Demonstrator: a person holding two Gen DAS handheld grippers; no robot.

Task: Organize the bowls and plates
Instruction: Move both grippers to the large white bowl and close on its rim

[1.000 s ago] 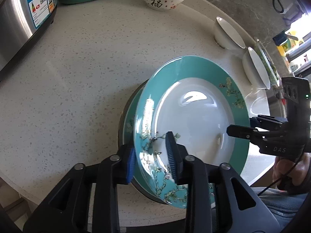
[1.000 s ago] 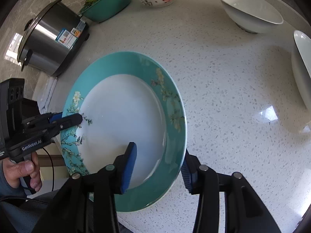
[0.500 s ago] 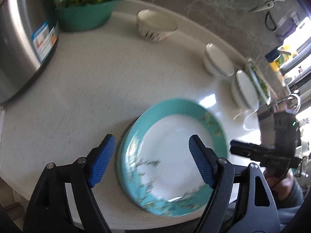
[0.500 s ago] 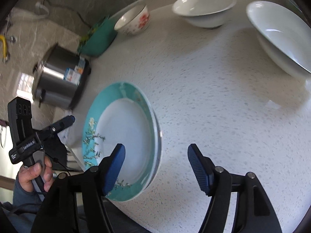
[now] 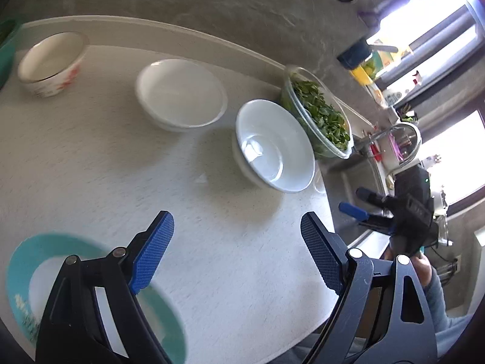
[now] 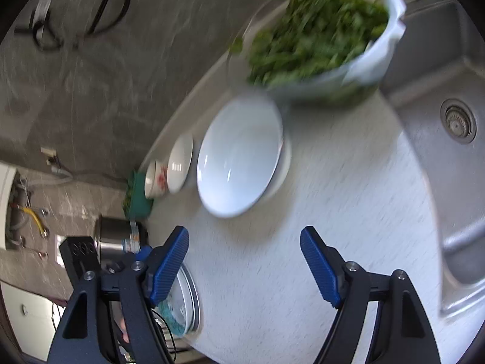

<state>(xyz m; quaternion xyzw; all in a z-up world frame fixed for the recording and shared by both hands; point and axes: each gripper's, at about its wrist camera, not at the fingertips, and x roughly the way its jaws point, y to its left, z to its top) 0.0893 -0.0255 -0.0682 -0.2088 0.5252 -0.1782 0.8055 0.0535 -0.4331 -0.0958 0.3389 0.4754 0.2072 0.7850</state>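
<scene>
Plates: teal plate (image 5: pixel 33 270) lies flat at near left of the left wrist view, set down and partly behind the spread, empty left gripper (image 5: pixel 236 251). Farther off, apart, wait a patterned bowl (image 5: pixel 50 63) and two white bowls (image 5: pixel 182 94) (image 5: pixel 274 145), not yet gathered.

From the right wrist: right gripper (image 6: pixel 244 267) gapes, empty, aimed toward the nearer white bowl (image 6: pixel 239 157); plate stack (image 6: pixel 182 306) at near left, blurred, possibly two.

bright window (image 5: pixel 448 151) glare, motion blur, fisheye bending at dark edges.
</scene>
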